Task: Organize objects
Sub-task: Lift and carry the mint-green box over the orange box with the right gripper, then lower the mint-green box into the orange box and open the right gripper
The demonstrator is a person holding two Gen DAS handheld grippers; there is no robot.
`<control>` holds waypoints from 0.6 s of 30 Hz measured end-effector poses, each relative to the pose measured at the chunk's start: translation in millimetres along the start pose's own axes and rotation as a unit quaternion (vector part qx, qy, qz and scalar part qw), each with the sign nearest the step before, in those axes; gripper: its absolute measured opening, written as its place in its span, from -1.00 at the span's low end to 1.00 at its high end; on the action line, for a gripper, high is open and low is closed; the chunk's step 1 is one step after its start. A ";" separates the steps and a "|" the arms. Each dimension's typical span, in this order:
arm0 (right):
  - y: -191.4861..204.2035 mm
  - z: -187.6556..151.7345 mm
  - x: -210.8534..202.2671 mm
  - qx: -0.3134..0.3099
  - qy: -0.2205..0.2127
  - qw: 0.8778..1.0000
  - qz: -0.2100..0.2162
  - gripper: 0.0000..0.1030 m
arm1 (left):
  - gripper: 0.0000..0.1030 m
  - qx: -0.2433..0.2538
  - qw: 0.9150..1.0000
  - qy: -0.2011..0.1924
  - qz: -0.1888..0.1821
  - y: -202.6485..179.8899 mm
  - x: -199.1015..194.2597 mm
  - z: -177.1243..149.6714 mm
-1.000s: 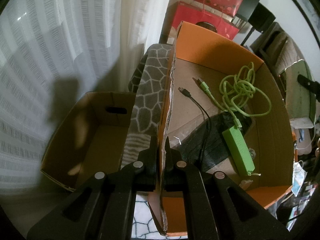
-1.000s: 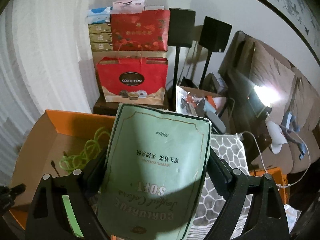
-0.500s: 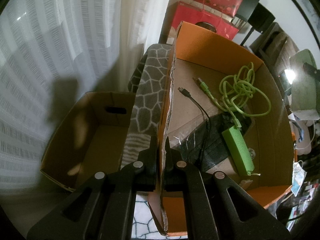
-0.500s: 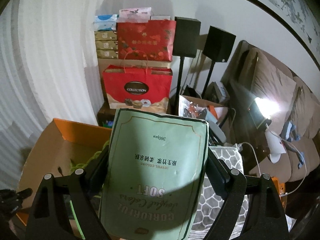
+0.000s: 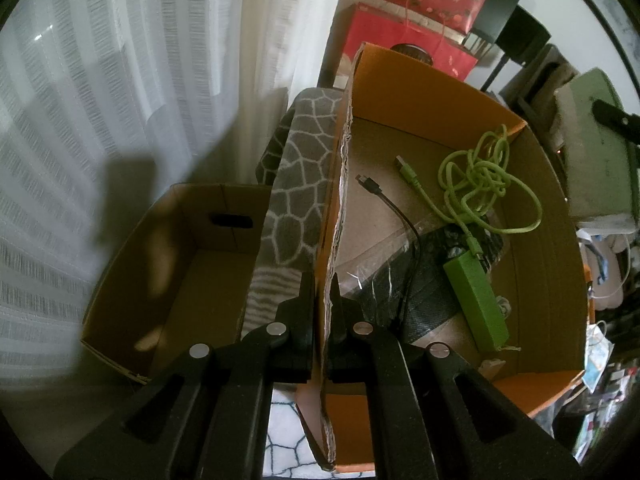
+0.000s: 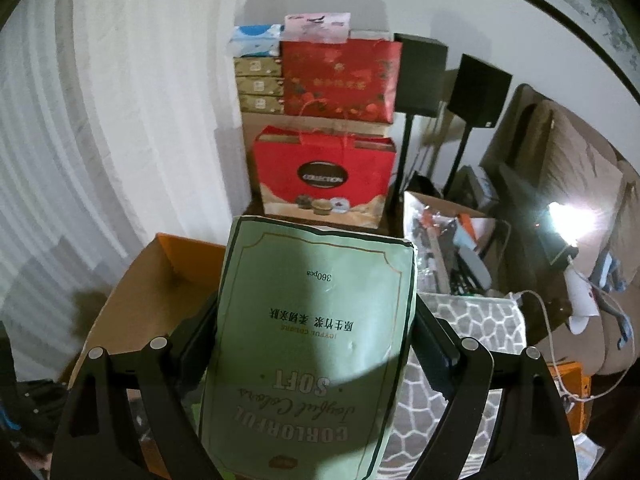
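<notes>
The right gripper (image 6: 314, 344) has lifted its green pack (image 6: 312, 332) higher above the orange box (image 5: 532, 248), long axis along the fingers, while the left gripper (image 5: 322, 300) stays clamped on that box's wall.

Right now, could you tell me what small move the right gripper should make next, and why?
Probably carry the pale green tissue pack, gripped by the right gripper, over the orange cardboard box and lower it; the left gripper pinches its wall, and bare floor shows near the green cable.

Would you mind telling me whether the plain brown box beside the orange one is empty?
Apparently empty: the brown box shows bare cardboard, though its near corner is hidden.
</notes>
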State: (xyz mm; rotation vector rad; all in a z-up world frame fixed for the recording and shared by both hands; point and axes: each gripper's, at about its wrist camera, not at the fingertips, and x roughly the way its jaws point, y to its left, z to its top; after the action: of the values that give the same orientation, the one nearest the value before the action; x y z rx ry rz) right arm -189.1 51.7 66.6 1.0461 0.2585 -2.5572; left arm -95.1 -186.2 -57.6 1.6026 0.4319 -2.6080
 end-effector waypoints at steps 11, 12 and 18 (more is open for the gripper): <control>39.5 0.7 27.2 -0.007 0.019 0.998 0.052 0.70 | -0.92 -0.002 1.000 -0.001 -0.003 -1.5 0.4 -0.1; 43.5 0.6 29.9 -0.007 0.021 0.998 0.056 0.70 | -0.92 -0.002 1.000 -0.001 -0.003 -2.1 0.3 -0.1; 67.5 -0.4 49.7 -0.006 0.039 0.996 0.080 0.71 | -0.92 -0.002 1.000 -0.001 -0.002 -3.0 0.6 0.6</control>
State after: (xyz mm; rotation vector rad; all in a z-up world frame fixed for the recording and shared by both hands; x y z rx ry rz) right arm -194.6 -23.1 29.2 1.1159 0.2027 -2.3740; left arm -96.4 -183.4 -57.3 1.5984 0.4422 -2.6104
